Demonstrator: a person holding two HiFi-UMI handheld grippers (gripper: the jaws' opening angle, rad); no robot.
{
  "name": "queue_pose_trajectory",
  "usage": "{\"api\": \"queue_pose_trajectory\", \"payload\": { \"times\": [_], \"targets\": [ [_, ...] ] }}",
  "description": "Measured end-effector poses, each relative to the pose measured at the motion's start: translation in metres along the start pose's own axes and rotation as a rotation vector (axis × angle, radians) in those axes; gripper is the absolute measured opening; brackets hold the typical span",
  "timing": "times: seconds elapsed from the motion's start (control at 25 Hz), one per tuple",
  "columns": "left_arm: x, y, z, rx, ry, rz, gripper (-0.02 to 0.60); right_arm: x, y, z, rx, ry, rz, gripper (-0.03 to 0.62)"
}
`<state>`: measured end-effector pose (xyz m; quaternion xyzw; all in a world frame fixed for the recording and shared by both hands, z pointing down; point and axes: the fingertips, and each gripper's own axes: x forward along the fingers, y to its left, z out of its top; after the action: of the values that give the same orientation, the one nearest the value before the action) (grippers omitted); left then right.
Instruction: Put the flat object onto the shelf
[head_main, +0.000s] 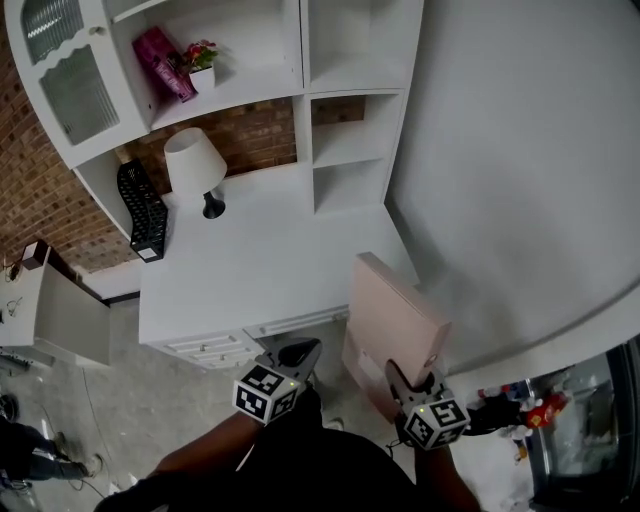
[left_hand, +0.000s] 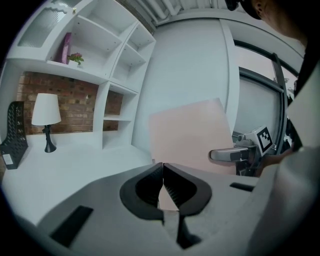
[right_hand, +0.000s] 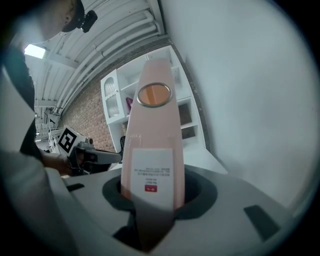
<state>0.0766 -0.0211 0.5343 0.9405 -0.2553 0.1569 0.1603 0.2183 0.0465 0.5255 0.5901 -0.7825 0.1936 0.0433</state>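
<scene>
Pink flat box (head_main: 395, 318) held upright on edge, in air near right front corner of tabletop (head_main: 250, 270), well short of shelf (head_main: 345, 160). Risk: single grip at lower end, so tall panel may pivot or slip; top corner may catch shelf divider on entry. Right tool (right_hand: 150, 197) part open, clamped across box thickness. Left tool (left_hand: 163, 186) jaws together, empty, touching nothing.

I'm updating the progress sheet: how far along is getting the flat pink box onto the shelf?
Done: the flat pink box is picked up, clamped in the right gripper. In hand: it is carried near the white desk, at its front corner, not yet at the shelves. The left gripper is shut and empty. Left: reach the shelves, set the box on one and release.
</scene>
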Motion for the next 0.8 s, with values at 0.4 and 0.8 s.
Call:
{"api": "queue_pose_trajectory", "payload": {
  "times": [0.4,0.8],
  "targets": [
    [0.038,0.082,0.065,0.006,-0.067,0.050,0.005,0.076,-0.029,0.071,-0.064,-0.047,0.002,0.167],
    [0.057,0.164,0.109,0.024,-0.100,0.085,0.005,0.162,-0.051,0.119,-0.100,-0.060,-0.014,0.167]
  ]
}}
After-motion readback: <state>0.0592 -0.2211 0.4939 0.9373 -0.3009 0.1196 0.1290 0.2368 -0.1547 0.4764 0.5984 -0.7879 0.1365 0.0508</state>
